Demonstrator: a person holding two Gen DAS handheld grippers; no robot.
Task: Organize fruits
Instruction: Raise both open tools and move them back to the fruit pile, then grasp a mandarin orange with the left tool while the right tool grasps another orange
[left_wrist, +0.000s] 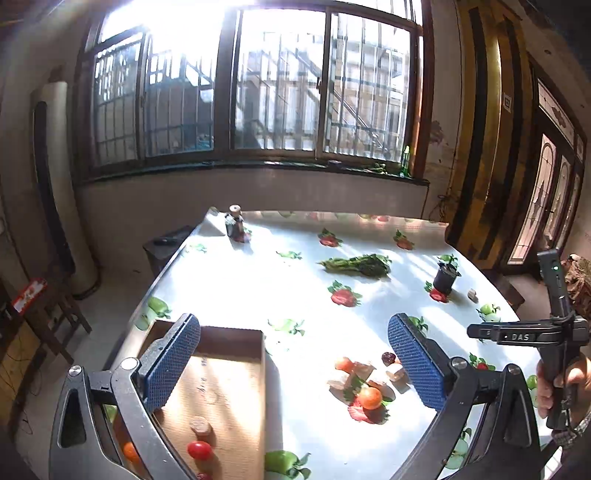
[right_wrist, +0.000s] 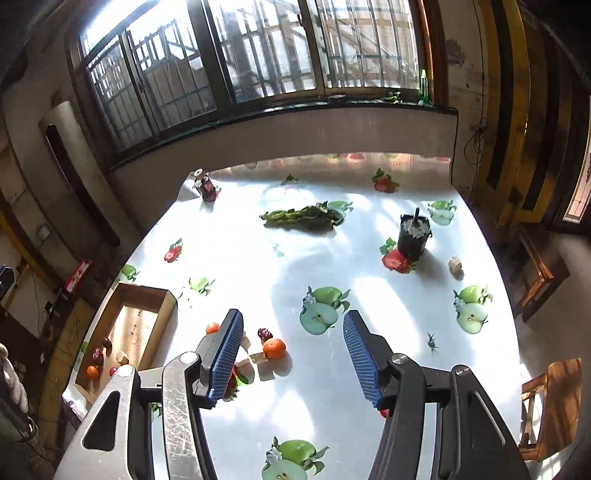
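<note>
box (right_wrist: 162, 295) left on table (right_wrist: 258, 258), fruits (right_wrist: 274, 348) right of it

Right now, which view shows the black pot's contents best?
The right wrist view: it looks down into the black pot, showing white granules and a dark stick inside. The left wrist view shows the same pot from lower and farther off, so only its side and rim show.

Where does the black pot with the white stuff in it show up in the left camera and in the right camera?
Left wrist view: the black pot stands far right on the table, beyond the right finger, on a printed strawberry.
Right wrist view: the black pot stands upper right of centre, its white filling visible.
Shared landmark: the leafy greens lie to the pot's left in both views.
</note>
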